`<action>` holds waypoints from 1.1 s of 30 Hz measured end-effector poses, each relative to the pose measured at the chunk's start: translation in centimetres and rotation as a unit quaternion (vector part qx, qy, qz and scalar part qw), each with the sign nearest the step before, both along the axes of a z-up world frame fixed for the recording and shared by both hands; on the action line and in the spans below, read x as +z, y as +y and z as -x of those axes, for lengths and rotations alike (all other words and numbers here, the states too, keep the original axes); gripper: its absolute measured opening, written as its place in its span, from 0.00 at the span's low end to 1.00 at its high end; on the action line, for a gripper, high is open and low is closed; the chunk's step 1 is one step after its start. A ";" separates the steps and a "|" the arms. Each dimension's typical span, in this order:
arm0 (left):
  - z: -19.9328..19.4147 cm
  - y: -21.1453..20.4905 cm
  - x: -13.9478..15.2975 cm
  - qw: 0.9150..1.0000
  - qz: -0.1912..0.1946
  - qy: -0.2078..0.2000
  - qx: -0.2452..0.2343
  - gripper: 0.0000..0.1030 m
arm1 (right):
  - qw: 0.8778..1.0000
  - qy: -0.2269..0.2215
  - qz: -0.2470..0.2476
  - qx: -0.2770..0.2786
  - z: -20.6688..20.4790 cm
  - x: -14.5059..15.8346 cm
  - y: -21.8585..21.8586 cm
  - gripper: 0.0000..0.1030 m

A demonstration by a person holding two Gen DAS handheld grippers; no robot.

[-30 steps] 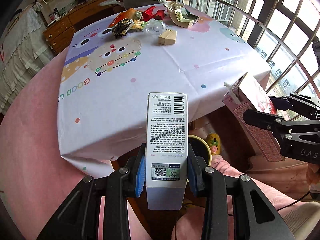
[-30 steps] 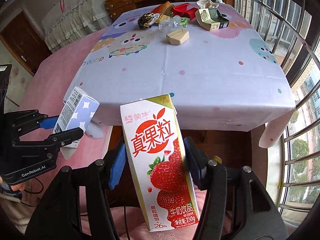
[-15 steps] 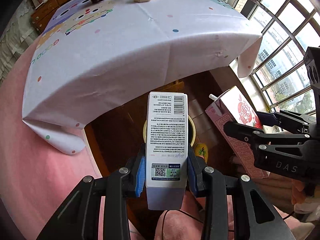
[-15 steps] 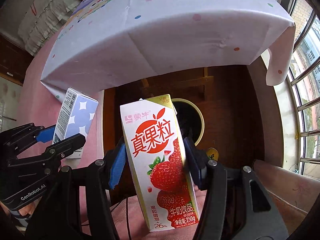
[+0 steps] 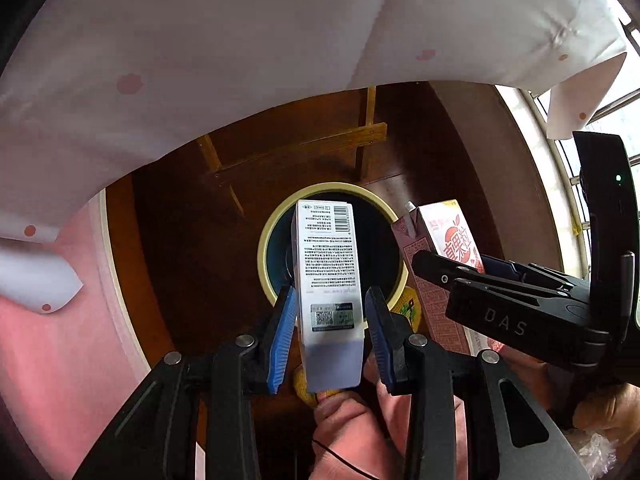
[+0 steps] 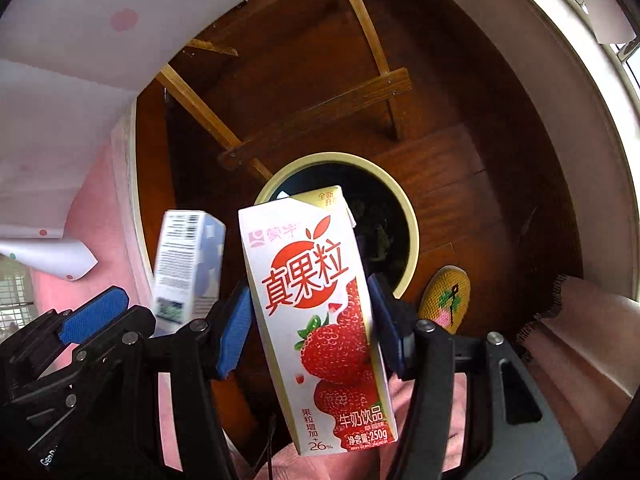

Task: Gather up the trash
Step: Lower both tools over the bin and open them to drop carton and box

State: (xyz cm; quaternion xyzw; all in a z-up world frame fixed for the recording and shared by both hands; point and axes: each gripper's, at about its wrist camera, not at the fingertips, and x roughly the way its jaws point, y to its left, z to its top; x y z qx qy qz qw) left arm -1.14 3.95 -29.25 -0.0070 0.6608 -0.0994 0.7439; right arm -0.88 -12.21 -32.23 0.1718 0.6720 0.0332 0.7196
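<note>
The white carton (image 5: 329, 276) sits between the blue pads of the left gripper (image 5: 330, 322), above the dark mouth of the bin (image 5: 269, 236). In the left wrist view there is a thin gap between each pad and the carton's sides, and the right wrist view shows the same carton (image 6: 187, 264) blurred, with the left pad standing apart from it, so the left jaws look released, though whether the carton is loose cannot be told for certain. The strawberry milk carton (image 6: 320, 320) is clamped upright between the jaws of the right gripper (image 6: 310, 322), its top over the bin's (image 6: 412, 224) near rim; the left wrist view shows it (image 5: 438, 258) just right of the white carton, a straw stub at its top corner. The bin stands on a dark wooden floor (image 6: 460, 128) beneath the overhanging tablecloth (image 5: 240, 40) of the table. A yellow embroidered slipper (image 6: 446, 300) lies just beside the bin. Pink cloth covers a knee (image 5: 352, 428) below the left gripper.
</note>
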 end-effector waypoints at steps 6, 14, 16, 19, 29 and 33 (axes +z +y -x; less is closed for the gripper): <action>-1.3 1.3 -3.9 1.000 0.001 0.023 0.020 0.71 | 1.000 0.017 -0.007 -0.002 -1.7 -3.8 -0.2 0.60; -1.4 3.2 -3.9 0.998 -0.025 0.004 0.052 0.78 | 1.000 0.008 0.009 0.023 -1.5 -3.0 0.8 0.60; -1.6 3.5 -3.1 0.998 -0.026 -0.008 0.061 0.78 | 1.000 0.003 0.013 0.027 -1.6 -2.4 1.0 0.60; -2.0 4.0 -1.6 0.997 -0.030 -0.026 0.069 0.78 | 0.999 -0.009 0.018 0.036 -1.7 -0.9 1.5 0.60; -2.0 4.7 7.6 0.993 -0.033 -0.084 0.075 0.78 | 0.997 -0.066 0.006 0.030 -1.3 8.0 2.2 0.60; -1.5 4.9 12.3 0.992 -0.025 -0.099 0.070 0.78 | 0.994 -0.106 -0.001 0.032 -0.5 13.5 2.6 0.60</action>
